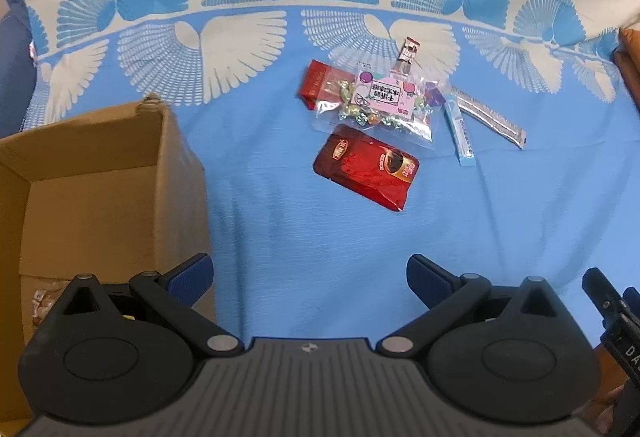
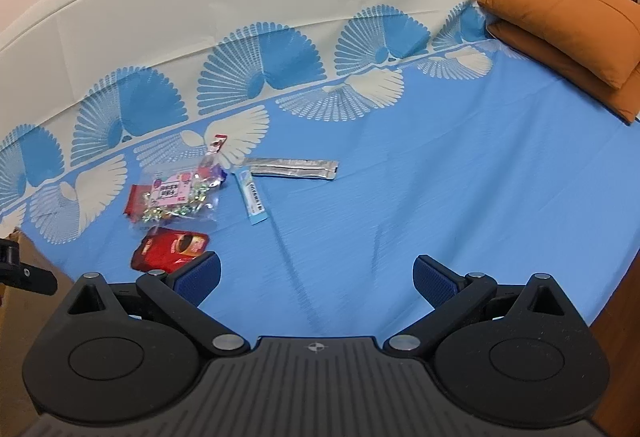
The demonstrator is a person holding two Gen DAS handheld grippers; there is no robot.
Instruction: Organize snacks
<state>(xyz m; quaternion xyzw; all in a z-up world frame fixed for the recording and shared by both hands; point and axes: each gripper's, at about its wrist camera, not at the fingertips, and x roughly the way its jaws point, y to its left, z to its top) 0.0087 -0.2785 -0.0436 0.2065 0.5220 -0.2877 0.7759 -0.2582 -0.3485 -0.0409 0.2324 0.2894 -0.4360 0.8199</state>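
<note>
Snacks clustered mid-bedspread (image 1: pixel 280 197) in left wrist view: red coffee pouch (image 1: pixel 366 167), clear candy bag (image 1: pixel 376 105) overlapping red packet (image 1: pixel 314 83), blue stick sachet (image 1: pixel 460 133), silver sachet (image 1: pixel 490 117). Cardboard box (image 1: pixel 100 173) at left. Left gripper (image 1: pixel 310 277) jaws spread wide, empty.

Right wrist view: same pile left of centre, orange pillows (image 2: pixel 568 29) far right. Right gripper (image 2: pixel 318 277) jaws wide apart, holding nothing.

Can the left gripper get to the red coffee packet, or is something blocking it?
Probably yes. The left gripper is open, and only bare blue cloth lies between it and the red coffee packet. The cardboard box stands off to the left side, out of the way.
</note>
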